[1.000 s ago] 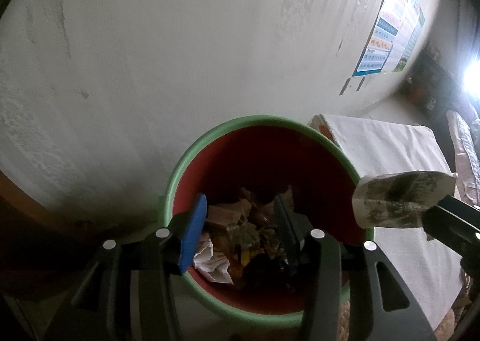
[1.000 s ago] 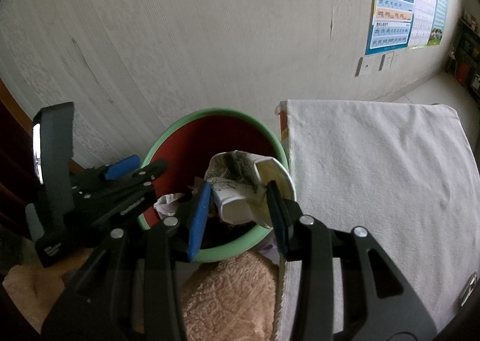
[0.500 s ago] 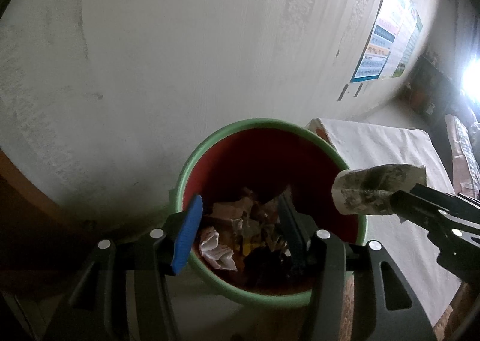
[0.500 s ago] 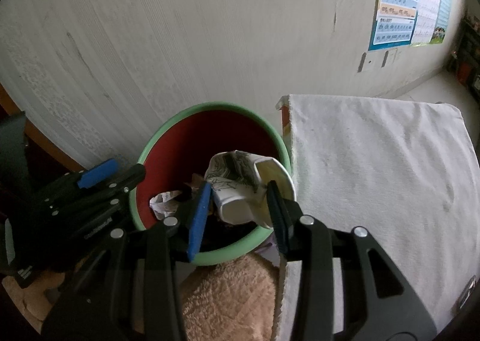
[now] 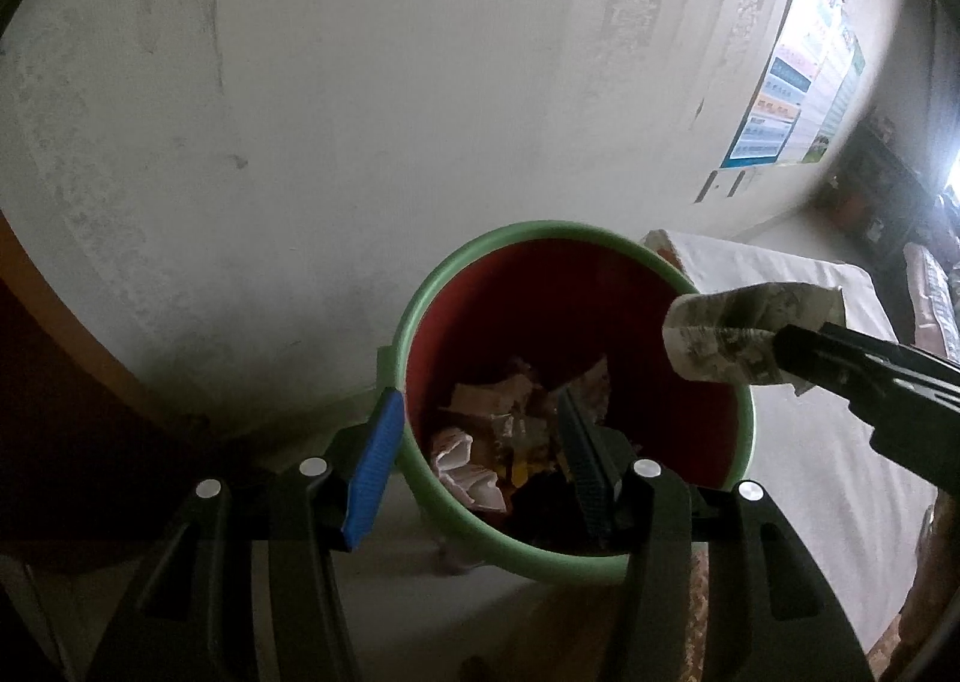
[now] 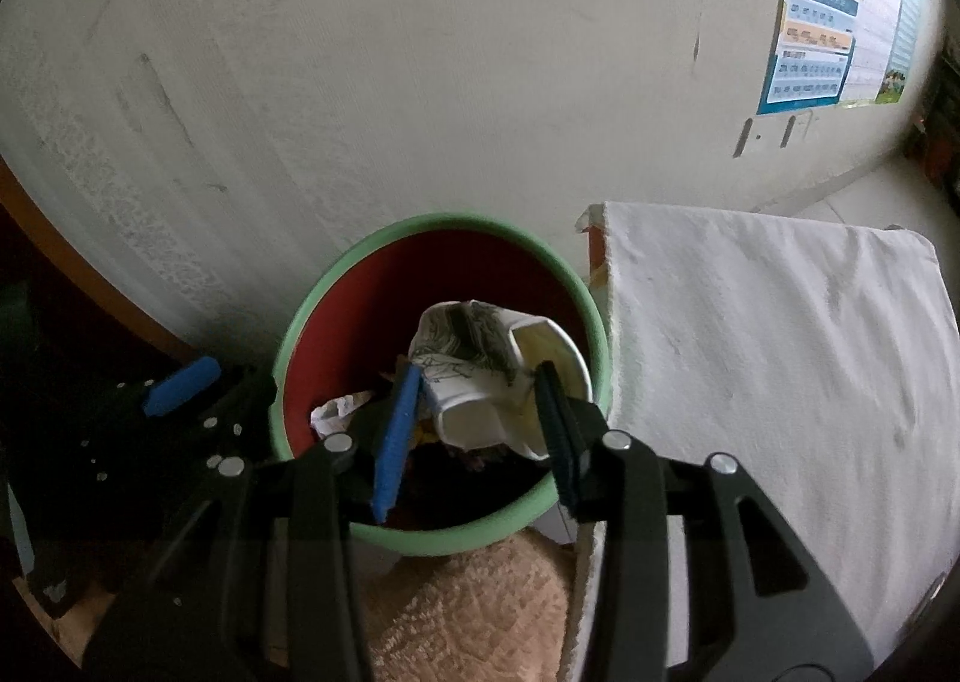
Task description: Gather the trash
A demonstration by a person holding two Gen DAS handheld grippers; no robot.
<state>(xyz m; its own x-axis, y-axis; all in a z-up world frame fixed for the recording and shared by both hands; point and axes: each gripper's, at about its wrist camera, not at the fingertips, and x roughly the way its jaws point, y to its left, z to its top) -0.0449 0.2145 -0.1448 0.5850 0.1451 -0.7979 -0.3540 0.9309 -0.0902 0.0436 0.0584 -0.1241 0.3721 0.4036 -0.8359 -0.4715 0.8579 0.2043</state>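
Withdrawn leftward, left gripper (image 5: 474, 466) gapes empty; right gripper (image 6: 477, 412) clasps crumpled cup (image 6: 480, 370) over bin (image 6: 444, 538).

floor (image 5: 420, 592) — green bin (image 6: 384, 256), tan rug (image 6: 468, 610)

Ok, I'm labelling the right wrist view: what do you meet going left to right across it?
left gripper → green-rimmed bin → crushed paper cup between the right gripper's fingers → white cloth-covered surface.

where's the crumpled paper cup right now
In the right wrist view the paper cup sits between the right gripper fingers, over the green-rimmed bin, left of the white cloth.
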